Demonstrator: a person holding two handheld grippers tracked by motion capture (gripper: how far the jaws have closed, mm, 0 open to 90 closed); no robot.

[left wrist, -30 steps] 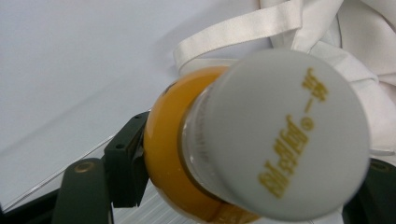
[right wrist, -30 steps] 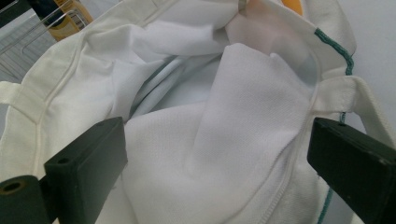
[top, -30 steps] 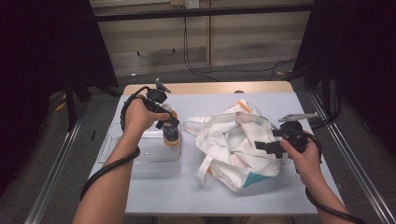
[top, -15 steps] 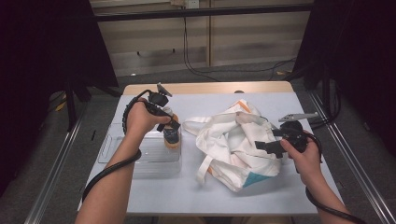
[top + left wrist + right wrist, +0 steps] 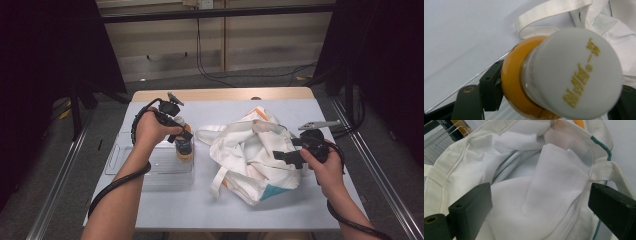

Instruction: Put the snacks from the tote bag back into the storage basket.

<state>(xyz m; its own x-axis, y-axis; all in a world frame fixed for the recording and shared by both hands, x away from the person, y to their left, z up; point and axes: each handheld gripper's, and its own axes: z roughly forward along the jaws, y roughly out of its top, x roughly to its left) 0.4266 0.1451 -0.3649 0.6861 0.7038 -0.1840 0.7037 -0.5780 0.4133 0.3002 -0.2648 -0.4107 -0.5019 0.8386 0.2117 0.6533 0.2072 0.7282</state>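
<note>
Clear plastic tray [image 5: 125,165], lower left of centre, on pale grey table [image 5: 200,210]. Metal rails [image 5: 60,185] along both lower edges. Black cables [image 5: 200,55] hanging at upper centre against slatted wall [image 5: 270,45]. Dark curtains [image 5: 45,60] at sides.

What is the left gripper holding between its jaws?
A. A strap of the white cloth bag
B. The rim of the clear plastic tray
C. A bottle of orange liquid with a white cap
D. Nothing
C: the left gripper has its jaws closed around the orange bottle below its white cap, over the clear tray.
</note>
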